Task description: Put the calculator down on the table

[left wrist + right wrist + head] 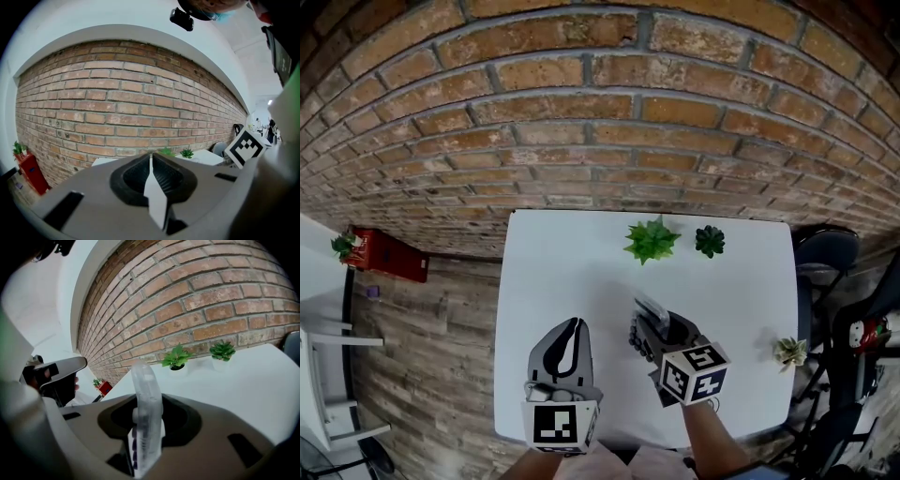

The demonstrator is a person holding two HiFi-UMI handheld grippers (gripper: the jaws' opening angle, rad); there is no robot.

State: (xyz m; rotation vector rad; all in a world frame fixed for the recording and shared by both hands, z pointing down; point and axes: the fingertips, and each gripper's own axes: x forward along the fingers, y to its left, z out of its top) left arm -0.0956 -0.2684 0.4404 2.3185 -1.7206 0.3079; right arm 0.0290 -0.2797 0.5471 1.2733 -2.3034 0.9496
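Lowering the calculator [146,401] flat is what this step calls for, I judge, because it now stands on its thin edge. The right claw [654,330] pinches it near its lower end. The pale, clear-cased body rises between the jaws and sticks out ahead of them, with a row of dark keys showing close to the pads. The claw tilts downward over the white worktop [572,272]. No view shows whether the calculator's front end already touches the surface.

Rolling the wrist so a broad face looks down at the worktop should come first. Let go edge-on, the calculator would likely tip over and clatter. Only when the body rests along its length should the jaws spread, and the claw should then draw straight back so the pads don't drag it.

Room looks ample: the worktop below and just ahead of the claw is bare. Two green plants [651,240] stand well ahead of it by the far edge, and a small pale plant [788,352] sits off to its right. The left claw [570,342], jaws pressed together on nothing, hangs to its left, apart from it, and need not help.
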